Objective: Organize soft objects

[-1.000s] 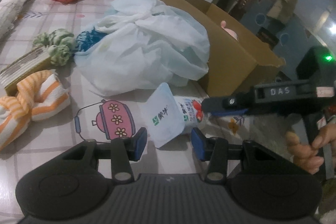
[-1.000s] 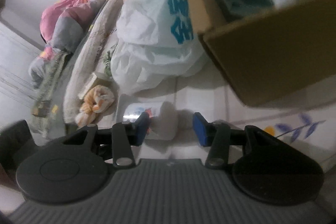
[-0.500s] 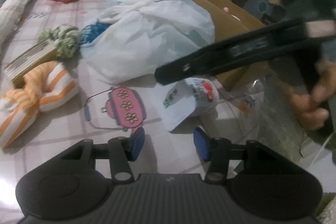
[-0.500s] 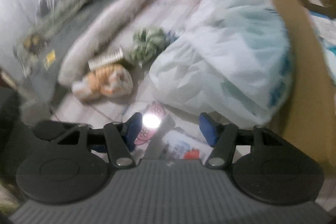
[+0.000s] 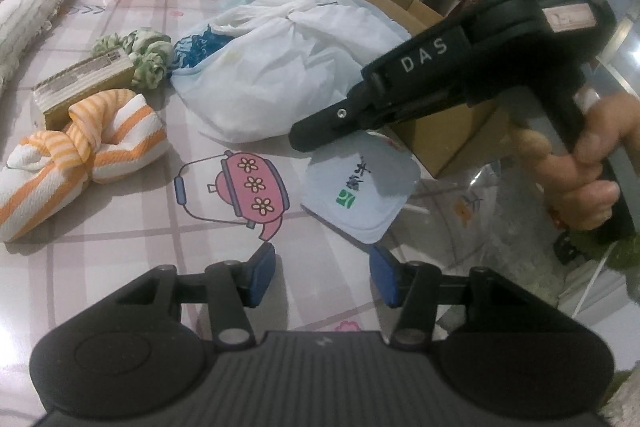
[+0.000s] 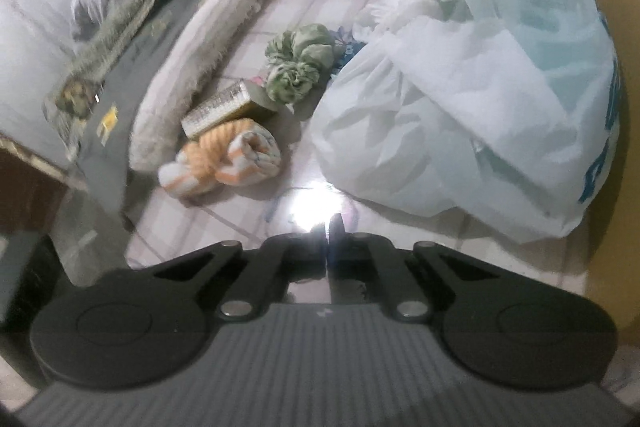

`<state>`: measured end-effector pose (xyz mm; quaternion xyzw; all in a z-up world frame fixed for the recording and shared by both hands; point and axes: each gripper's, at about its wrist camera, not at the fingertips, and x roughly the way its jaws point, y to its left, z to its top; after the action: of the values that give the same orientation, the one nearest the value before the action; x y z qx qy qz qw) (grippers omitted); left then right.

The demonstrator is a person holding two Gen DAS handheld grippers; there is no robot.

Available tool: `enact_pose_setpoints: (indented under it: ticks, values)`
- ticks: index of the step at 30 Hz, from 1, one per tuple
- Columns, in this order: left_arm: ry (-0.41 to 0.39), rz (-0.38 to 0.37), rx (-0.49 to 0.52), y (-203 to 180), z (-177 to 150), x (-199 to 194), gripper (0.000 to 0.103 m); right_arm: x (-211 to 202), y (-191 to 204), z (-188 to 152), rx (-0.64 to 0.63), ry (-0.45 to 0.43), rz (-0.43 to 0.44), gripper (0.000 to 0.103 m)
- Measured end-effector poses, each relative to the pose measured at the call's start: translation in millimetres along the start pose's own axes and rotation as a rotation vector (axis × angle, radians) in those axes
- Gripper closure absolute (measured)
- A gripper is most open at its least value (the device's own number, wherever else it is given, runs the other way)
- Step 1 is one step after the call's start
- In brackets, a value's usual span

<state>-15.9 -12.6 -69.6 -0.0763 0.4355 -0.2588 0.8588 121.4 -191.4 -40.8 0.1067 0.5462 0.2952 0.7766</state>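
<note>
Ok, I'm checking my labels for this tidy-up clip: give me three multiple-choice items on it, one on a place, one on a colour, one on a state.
1. Where does the green cloth lie?
A. between the small box and the white bag
B. on top of the bag
C. under the box

2. What colour are the stripes on the knotted towel?
A. blue
B. orange
C. black

3. How do the right gripper jaws stand?
A. wide open
B. shut together
C. gripping the green cloth

Key: 1 A, it sits on the table with one on each side; 2 B, orange bands on white; 3 B, its own view shows the fingers meeting, with nothing between them.
</note>
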Motion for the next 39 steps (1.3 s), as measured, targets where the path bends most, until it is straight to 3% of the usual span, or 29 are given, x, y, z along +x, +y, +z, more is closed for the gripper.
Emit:
enact_pose_setpoints:
  ticks: [11, 18, 25, 31, 39]
  values:
    - [-0.041, 0.028, 0.013, -5, 6, -1, 0.039, -19, -45, -29, 0.316, -0.172, 0.217, 0.103]
    - [-0.022, 0.022, 0.093, -22, 12, 10, 0.038, -41, -70, -62, 0.416, -0.299, 0.202, 0.100]
    - [0.001, 0.024, 0.191, -50, 12, 26, 0.034, -48, -97, -86, 0.494, -0.342, 0.210, 0.086]
    - [0.012, 0.042, 0.270, -73, 12, 42, 0.035, -48, -115, -105, 0.546, -0.346, 0.270, 0.084]
    - [0.001, 0.089, 0.312, -88, 14, 50, 0.046, -42, -121, -110, 0.516, -0.326, 0.323, 0.084]
